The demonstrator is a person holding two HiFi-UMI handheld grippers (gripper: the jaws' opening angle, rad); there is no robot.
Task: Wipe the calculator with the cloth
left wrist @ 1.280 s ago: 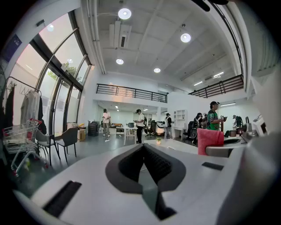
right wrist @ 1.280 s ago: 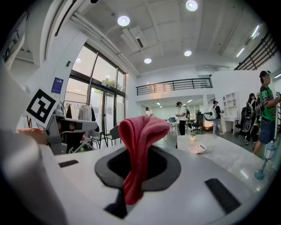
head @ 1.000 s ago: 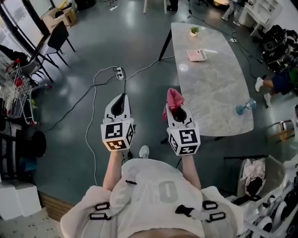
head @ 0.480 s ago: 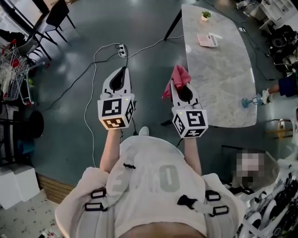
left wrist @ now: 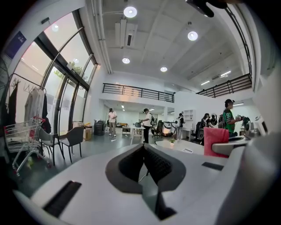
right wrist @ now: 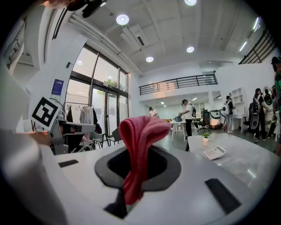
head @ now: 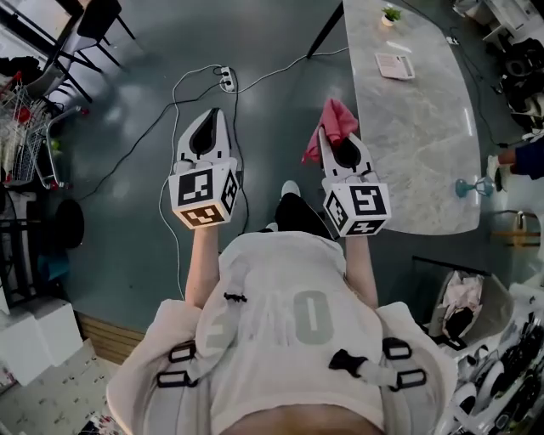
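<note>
Grey polished floor (head: 127,212) fills most of the head view, with a cable and power strip (head: 226,79) running across it at the upper middle. Along the right side of the frame lies the long marble table (head: 416,153). Compared with a second ago, the table has slid further right and up in the frame, and its near end now sits level with the person's right arm. I judge that the person is walking up alongside the table rather than standing at it.

Both tools are held out ahead at the centre of the frame. The left gripper (head: 210,115) is clenched on nothing: in its own view the dark pads meet with no gap and only the room shows beyond them. The right gripper (head: 340,140) is clamped on the pink cloth (head: 333,126), which stands up from the jaws in a folded bunch and hangs over the floor just beside the table's edge.

The calculator (head: 395,64) lies flat near the far end of the table, at the upper right, close to a small potted plant (head: 390,14). It is well apart from the cloth. Wiping has not begun; I judge that this is the approach, and the cloth must be carried further along the table before it can touch the calculator.
</note>
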